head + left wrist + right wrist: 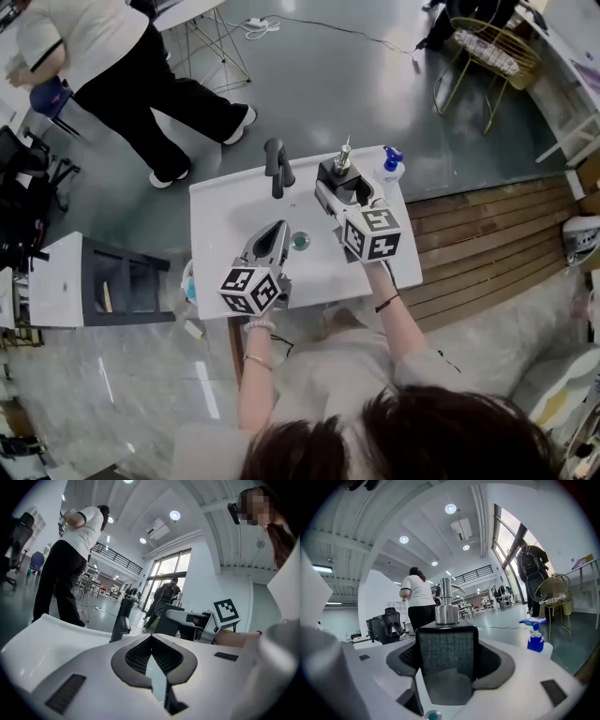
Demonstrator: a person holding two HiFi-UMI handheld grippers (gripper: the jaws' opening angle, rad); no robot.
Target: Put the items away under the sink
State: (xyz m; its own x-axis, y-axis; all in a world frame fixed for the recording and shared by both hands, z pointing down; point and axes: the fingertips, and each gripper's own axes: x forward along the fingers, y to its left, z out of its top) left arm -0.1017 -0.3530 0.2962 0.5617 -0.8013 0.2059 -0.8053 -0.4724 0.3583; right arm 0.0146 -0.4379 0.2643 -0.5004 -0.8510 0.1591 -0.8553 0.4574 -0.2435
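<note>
A black square soap dispenser (339, 174) with a silver pump (446, 607) stands at the back right of the white sink counter (220, 211). My right gripper (348, 190) is shut on its body (446, 656). A white spray bottle with a blue top (391, 165) stands just right of it, also in the right gripper view (533, 638). My left gripper (277, 232) hovers shut and empty over the basin near the drain (300, 241); its jaws (152, 644) point toward the black faucet (123, 619). The dispenser (165, 619) also shows in the left gripper view.
The black faucet (277, 166) rises at the counter's back middle. A black shelf unit (122, 284) stands left of the sink. A person in black trousers (141, 84) stands behind on the left. A gold wire chair (494, 47) and wooden decking (487, 244) lie to the right.
</note>
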